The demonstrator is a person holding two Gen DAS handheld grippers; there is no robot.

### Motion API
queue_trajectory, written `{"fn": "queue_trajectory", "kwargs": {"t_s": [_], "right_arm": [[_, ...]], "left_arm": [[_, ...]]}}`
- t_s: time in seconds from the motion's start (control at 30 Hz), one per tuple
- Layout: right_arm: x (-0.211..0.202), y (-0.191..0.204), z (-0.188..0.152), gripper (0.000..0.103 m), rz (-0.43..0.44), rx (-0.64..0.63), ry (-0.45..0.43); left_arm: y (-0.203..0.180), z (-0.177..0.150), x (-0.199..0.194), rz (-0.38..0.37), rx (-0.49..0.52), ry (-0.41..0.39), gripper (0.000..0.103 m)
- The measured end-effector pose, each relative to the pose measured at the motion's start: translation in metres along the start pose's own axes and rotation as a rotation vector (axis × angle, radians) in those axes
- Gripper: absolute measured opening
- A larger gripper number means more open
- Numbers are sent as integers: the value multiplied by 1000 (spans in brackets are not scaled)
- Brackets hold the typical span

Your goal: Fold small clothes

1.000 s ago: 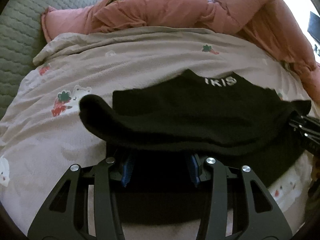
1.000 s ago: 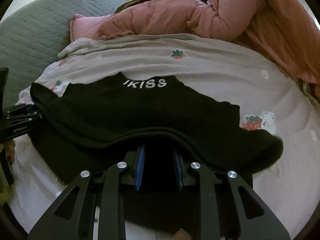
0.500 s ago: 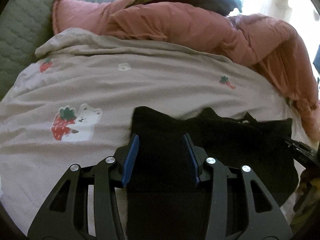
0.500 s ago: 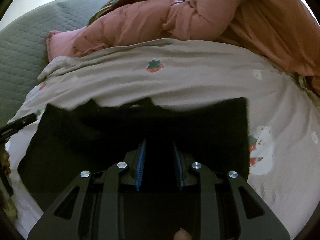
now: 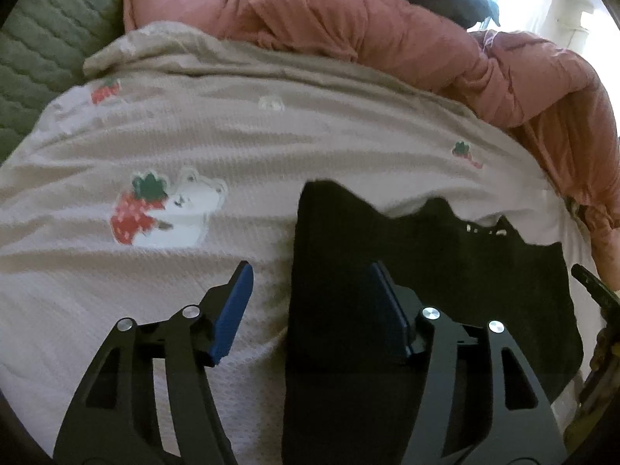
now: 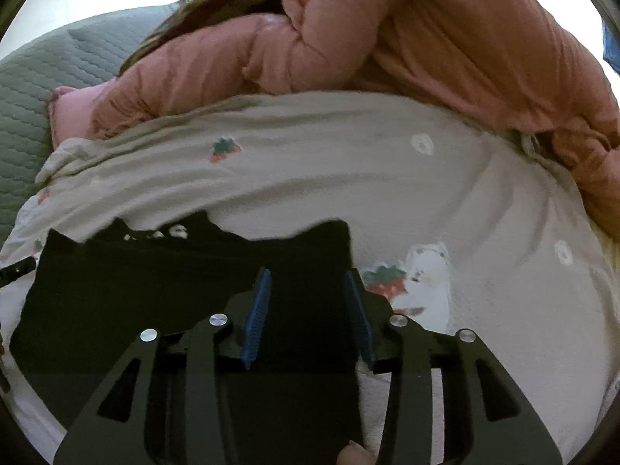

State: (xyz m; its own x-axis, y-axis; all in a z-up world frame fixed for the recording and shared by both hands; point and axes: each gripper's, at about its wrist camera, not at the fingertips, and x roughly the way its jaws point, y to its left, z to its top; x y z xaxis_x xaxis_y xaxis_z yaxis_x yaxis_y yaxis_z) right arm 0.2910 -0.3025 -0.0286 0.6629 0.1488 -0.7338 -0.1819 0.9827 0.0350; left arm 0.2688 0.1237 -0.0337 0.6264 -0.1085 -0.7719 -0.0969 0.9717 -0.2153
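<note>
The black garment [image 5: 445, 271] lies flat on the strawberry-print blanket [image 5: 193, 135], doubled into a squarish block with a strip of white lettering [image 6: 162, 232] peeking out along its far edge. We read that as a fold just laid down, which would explain why both claws are letting go. Our left gripper [image 5: 310, 294] straddles the garment's left edge; its jaws are opening, one blue pad [image 5: 232, 310] over bare blanket and the other over black cloth, neither pressing on it. Our right gripper [image 6: 306, 306] sits over the garment's right edge, jaws likewise opening, with cloth between the ribbed blue pads [image 6: 257, 314] but no pinch. The garment looks like soft, matt knit, limp enough to keep its crease. The blanket beneath is a pale waffle weave with bear and strawberry motifs. Beyond it are a heaped, puffy pink quilt [image 6: 426, 46] and a green stitched cover [image 5: 46, 38].
</note>
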Motion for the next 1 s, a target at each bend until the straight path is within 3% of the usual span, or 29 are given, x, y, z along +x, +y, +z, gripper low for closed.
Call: {"fn": "queue_trajectory", "kwargs": {"t_s": [0.23,0.27,0.3,0.37,0.4,0.47,0.53,0.73,0.87,1.0], "right_arm": [[26,-4,-1,43,-4,-4,63],[29,-3,-1,43,-4,-15,67],[32,-2,0,43,-1,-21,66],[36,-2,2,42,27,-13,71],[37,-2,2,34,33,-8,72],[37,-1,2,23,35,-19,66],[31,-1,1,7,36,-29,37],[5,-17,9,6,60,49,-73],[16,-20,11,6,28,61,-41],[34,-14,2,7,-29,33,15]], "left_arm": [[-10,-10,12,0,48,24,54],[-12,-10,13,0,58,24,49],[-14,-10,13,0,68,21,36],[-20,-12,13,16,112,7,25],[-23,-13,12,28,133,0,13],[-28,-14,9,33,168,-25,4],[-32,-13,1,38,194,-66,4],[-33,2,-29,-17,187,-194,3],[-32,5,-15,17,178,-173,4],[-23,-2,11,60,165,-78,4]]}}
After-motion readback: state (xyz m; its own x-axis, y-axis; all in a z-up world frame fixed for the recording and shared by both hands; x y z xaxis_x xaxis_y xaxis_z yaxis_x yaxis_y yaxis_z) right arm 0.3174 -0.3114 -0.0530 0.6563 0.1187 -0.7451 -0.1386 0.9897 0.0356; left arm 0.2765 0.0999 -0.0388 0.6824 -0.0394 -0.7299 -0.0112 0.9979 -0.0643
